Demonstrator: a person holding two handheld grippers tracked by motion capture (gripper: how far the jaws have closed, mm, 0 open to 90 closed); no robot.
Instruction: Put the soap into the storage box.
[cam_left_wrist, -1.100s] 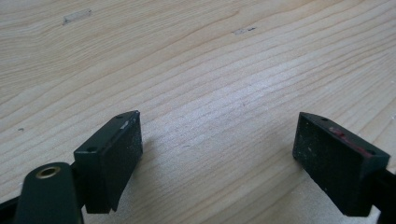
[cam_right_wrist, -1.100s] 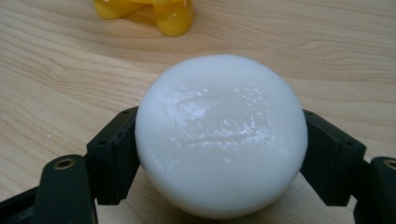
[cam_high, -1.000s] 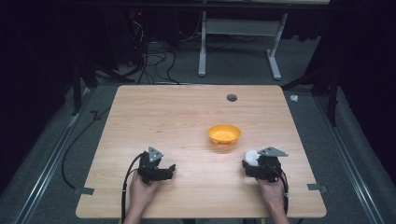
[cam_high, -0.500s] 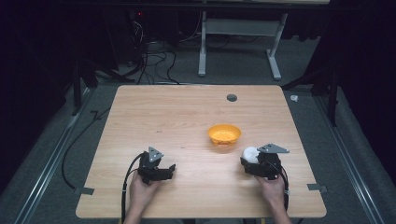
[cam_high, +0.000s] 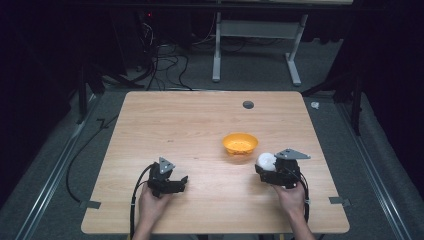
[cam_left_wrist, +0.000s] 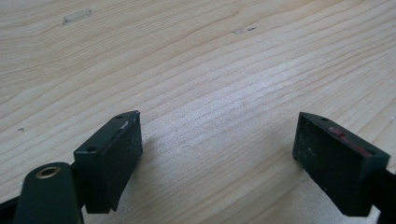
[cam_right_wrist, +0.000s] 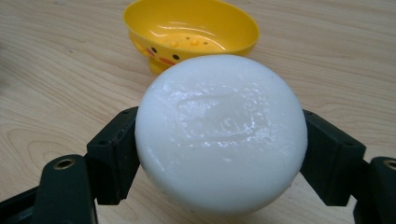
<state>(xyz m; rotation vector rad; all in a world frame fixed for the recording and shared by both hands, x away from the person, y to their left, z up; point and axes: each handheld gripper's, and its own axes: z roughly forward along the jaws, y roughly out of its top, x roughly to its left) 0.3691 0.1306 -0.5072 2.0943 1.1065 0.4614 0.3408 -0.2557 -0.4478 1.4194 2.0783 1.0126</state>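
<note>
1. High view: the wooden counter (cam_high: 200, 125) carries a yellow bowl (cam_high: 240, 143) a little toward 3 o'clock of its middle. The right gripper (cam_high: 267, 167) sits at 5 o'clock of the bowl, just beside it, with a white round soap (cam_high: 265, 160) at its front end. The left gripper (cam_high: 175, 184) rests near the counter's 7 o'clock part, well apart from the bowl, a hand (cam_high: 150, 205) behind it and a black cable (cam_high: 134, 200) trailing toward 6 o'clock. A small dark round hole (cam_high: 248, 104) lies at 12 o'clock of the bowl

2. Left gripper view: the left gripper (cam_left_wrist: 219, 154) has its jaws spread wide, released, with bare wood grain between them. A small strip of clear tape (cam_left_wrist: 77, 16) lies on the counter at 11 o'clock

3. Right gripper view: the right gripper (cam_right_wrist: 219, 149) has its jaws clenched on the white round soap (cam_right_wrist: 222, 130), one jaw on each side of it. The soap is glossy, with a faint stamped rectangle on its face. The yellow bowl (cam_right_wrist: 191, 30) stands at 12 o'clock of the soap, close behind it, with small holes in its bottom and a duck-like face on its outer wall
</note>
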